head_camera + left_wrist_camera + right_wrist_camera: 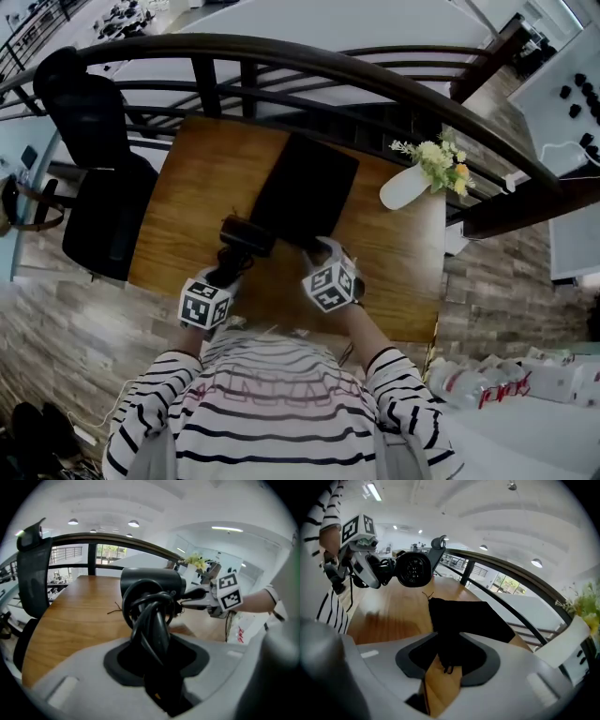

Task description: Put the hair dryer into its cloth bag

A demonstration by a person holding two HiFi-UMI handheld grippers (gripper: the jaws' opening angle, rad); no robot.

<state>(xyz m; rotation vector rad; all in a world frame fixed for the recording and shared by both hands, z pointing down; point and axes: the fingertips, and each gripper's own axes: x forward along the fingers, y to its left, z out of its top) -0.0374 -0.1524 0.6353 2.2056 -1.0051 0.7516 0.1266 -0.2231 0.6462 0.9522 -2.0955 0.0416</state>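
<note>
Left tool (227, 270): narrow, clamped on the handle of the hair dryer (150, 584), with the cord wound round that handle.
Hair dryer: I hold it clear of the table (192, 192), just left of the bag's near edge, its barrel end facing my right tool (324, 255).
Right tool: jaws wide and gripping nothing; the bag's near edge lies between them.
Cloth bag (305, 192): black, flat on the table's middle.
Around: white vase (405, 187) of flowers at the far right corner; black chair (94, 159) on the left.
</note>
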